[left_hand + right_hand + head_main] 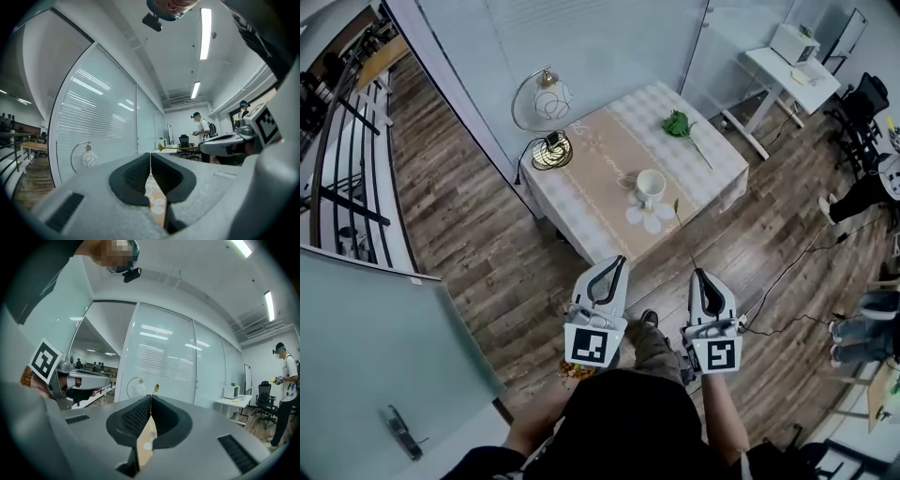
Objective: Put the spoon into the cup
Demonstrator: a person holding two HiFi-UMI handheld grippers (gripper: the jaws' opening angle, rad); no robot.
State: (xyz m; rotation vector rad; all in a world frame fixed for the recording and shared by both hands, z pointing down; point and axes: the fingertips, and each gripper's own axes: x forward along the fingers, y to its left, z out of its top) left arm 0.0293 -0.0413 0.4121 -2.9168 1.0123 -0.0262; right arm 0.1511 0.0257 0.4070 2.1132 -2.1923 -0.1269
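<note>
Right claw (151, 397) is seen pressed shut on the spoon (678, 204). The thin handle is pinched between the pads, and the gold bowl is carried out past the tips, toward the near edge of the tabletop (581, 202). Left claw (150, 154) is closed pad to pad, with nothing held. Both claws are held side by side, close to the person's body. The cup (650, 187) is found upright on a white flower-shaped mat (649, 217) on the near part of the tabletop, apart from the spoon. A lamp (546, 99) and a green sprig (678, 124) are noted farther back.
</note>
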